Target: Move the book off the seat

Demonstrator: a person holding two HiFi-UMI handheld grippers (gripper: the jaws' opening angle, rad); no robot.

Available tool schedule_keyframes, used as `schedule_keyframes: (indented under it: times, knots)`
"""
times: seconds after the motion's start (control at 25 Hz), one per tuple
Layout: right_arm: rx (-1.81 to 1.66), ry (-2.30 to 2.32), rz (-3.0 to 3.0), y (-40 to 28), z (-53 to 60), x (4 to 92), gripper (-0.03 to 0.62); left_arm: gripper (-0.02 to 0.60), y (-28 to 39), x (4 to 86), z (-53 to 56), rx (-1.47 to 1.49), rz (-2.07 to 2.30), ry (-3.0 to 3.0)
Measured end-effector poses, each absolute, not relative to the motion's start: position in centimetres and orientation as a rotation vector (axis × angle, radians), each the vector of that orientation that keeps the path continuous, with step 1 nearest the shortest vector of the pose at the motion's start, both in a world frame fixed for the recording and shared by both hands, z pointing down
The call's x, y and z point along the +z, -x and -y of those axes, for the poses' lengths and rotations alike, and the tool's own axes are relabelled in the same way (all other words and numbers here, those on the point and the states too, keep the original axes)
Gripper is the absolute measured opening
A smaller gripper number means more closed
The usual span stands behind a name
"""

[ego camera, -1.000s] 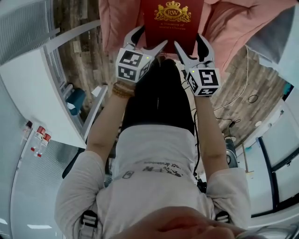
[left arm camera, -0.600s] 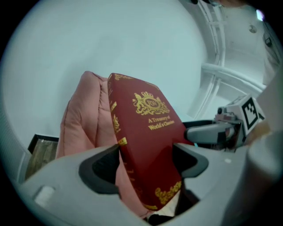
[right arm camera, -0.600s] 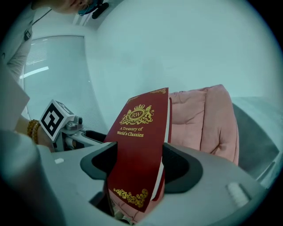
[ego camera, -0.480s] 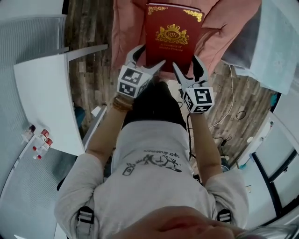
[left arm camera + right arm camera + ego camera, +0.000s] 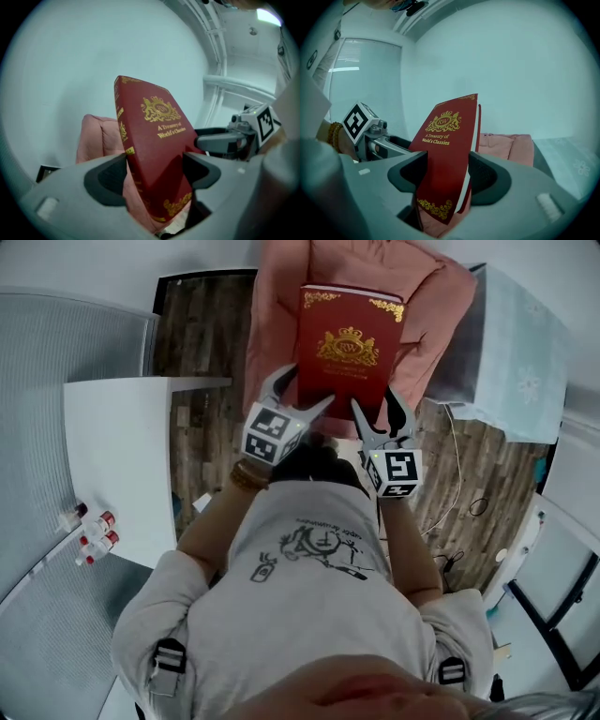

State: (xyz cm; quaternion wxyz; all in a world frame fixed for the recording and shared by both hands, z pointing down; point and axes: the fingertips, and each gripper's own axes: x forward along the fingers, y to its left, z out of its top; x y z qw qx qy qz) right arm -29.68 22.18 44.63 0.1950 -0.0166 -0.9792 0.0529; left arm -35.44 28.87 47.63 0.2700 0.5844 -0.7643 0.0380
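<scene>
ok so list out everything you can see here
book: 1, red with gold print, upright over the seat, gripped at its lower corners
seat: 1, pink, cushioned, behind the book
table: 1, white, to the person's left
small bottles: a few, red caps, on the table's near corner
cloth-covered surface: 1, pale blue, right of the seat
cables: a few, thin, on the wood floor at right
T-shirt: 1, white, on the person
bracelet: 1, brown, left wrist
left gripper: 1, grey, clamped on the book
right gripper: 1, grey, jaws closing on the book
</scene>
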Motion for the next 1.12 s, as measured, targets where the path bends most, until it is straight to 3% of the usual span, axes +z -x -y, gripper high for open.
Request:
schedule_keyframes:
  times: [0.44,0.88,1.12]
  knots:
    - [0.025,-0.088,2.837,26.9,-24.6,35.0,0.240,0.365,33.0,38.6,-31.2,0.120,2.095,-1.640]
    - [0.061,-0.354,2.872,21.1,-24.3,32.8,0.207,0.365,28.4,36.2,-30.2,0.177,1.997,-1.814]
    - [0.085,-0.617,2.824,14.3,-21.4,32.8,0.186,0.365,22.8,36.4,-25.7,0.241,1.822,-2.005]
